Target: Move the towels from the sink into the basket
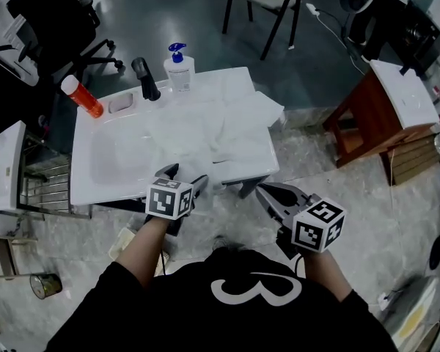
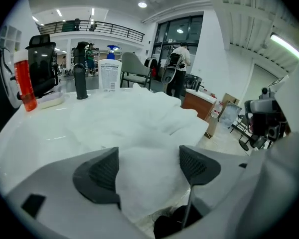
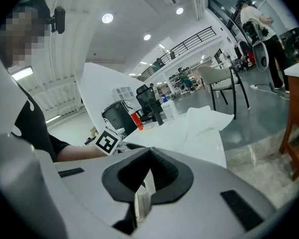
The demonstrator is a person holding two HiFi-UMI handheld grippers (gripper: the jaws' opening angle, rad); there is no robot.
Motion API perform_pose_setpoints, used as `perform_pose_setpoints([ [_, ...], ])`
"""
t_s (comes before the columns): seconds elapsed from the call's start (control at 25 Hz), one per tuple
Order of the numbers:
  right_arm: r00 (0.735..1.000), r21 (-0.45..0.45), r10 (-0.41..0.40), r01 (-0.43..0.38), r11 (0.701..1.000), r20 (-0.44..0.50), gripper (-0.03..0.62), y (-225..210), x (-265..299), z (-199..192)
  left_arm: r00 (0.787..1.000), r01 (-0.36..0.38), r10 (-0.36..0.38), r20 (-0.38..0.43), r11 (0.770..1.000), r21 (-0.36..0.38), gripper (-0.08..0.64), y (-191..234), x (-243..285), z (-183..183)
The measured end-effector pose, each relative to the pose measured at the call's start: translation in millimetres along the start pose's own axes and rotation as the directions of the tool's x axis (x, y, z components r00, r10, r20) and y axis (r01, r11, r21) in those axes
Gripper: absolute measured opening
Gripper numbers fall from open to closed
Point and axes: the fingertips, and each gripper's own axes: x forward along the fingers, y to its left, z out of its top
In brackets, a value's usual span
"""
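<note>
What looks like a white 3 is seen on the black shirt point(image 1: 257, 288). The right gripper point(image 3: 148, 153) is closed on nothing. The left gripper point(image 2: 149, 156) is opened wide around soft, white, crumpled towels point(image 1: 205, 127), heaped over the sink point(image 1: 103, 185). The label on the bottle point(image 1: 179, 68) cannot be read.

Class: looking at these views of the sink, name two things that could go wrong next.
1. The open left claw straddles the edge of one white towel heap; closing may grab several layers and drag everything.
2. The pump bottle stands close behind the heap; a pulled towel might topple it.
</note>
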Motion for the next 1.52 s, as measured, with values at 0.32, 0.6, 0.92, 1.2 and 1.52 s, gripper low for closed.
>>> perform_pose_setpoints([
  [0.32, 0.998, -0.025, 0.066, -0.066, 0.997, -0.018, 0.003, -9.3, -3.7, 16.4, 0.996, 0.015, -0.020, -0.091, 0.998, -0.054, 0.336, 0.2, 8.1, -1.8],
  [0.6, 0.991, -0.021, 0.110, -0.111, 0.994, -0.074, 0.003, -10.2, -15.6, 13.0, 1.000, -0.018, 0.013, -0.027, 0.979, -0.203, 0.150, 1.6, 4.2, 0.6],
  [0.92, 0.980, 0.025, 0.148, -0.146, 0.989, -0.131, 0.003, -15.8, -14.2, -21.8, 0.993, -0.091, 0.108, 0.051, 0.959, -0.267, 0.071, 4.9, -9.8, 2.8],
  [1.2, 0.974, -0.007, 0.187, -0.189, 0.982, -0.126, 0.003, -5.5, -27.4, -19.8, 0.966, -0.156, 0.208, 0.155, 0.944, -0.292, 0.057, 5.8, -60.2, 18.3],
  [1.52, 0.966, -0.111, 0.242, -0.252, 0.961, -0.094, 0.004, 22.6, -53.1, -1.3, 0.898, -0.219, 0.330, 0.290, 0.909, -0.356, 0.057, 2.1, -139.0, 30.4],
])
